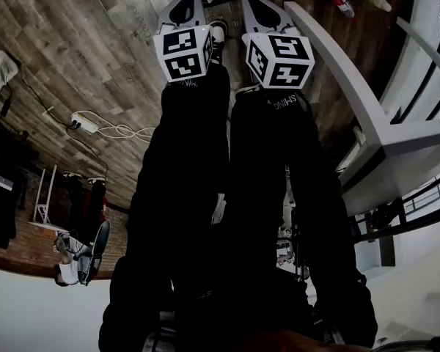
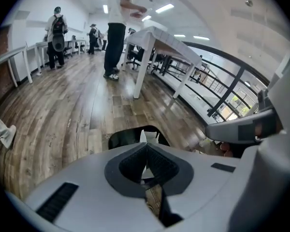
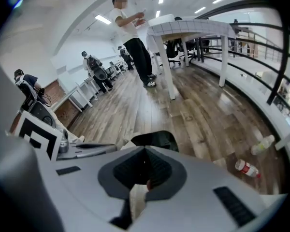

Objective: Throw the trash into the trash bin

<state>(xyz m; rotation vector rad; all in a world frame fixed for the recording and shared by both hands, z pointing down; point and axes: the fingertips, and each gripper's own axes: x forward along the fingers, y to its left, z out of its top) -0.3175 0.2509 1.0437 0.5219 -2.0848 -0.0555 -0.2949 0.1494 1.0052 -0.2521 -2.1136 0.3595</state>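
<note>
My left gripper [image 2: 146,145] has its jaws pinched narrow on a white paper scrap [image 2: 148,136]. The scrap shows as a thin pale strip between the pads and pokes out just past the tips.

My right gripper [image 3: 145,150] is likewise closed tight, on a tan paper scrap [image 3: 137,199]. That one is caught between the pads and hangs out on the camera side of them.

From the head view the two grippers sit close side by side, both pointing forward. In the right gripper view the left one's marker cube [image 3: 36,135] lies just to the left.

The black trash bin [image 2: 123,137] stands on the wooden floor [image 2: 63,105] directly ahead of both sets of tips. Its open mouth shows just beyond the jaws in each gripper view. I cannot tell whether either scrap is over the opening.

Off to the right of the right gripper, a red-labelled bottle [image 3: 246,168] lies on the floor. A clear bottle [image 3: 262,144] lies a little beyond it, and both are apart from the bin.

Well ahead of the tongs, past the bin, a person [image 3: 135,37] stands beside a white table [image 3: 193,28].
</note>
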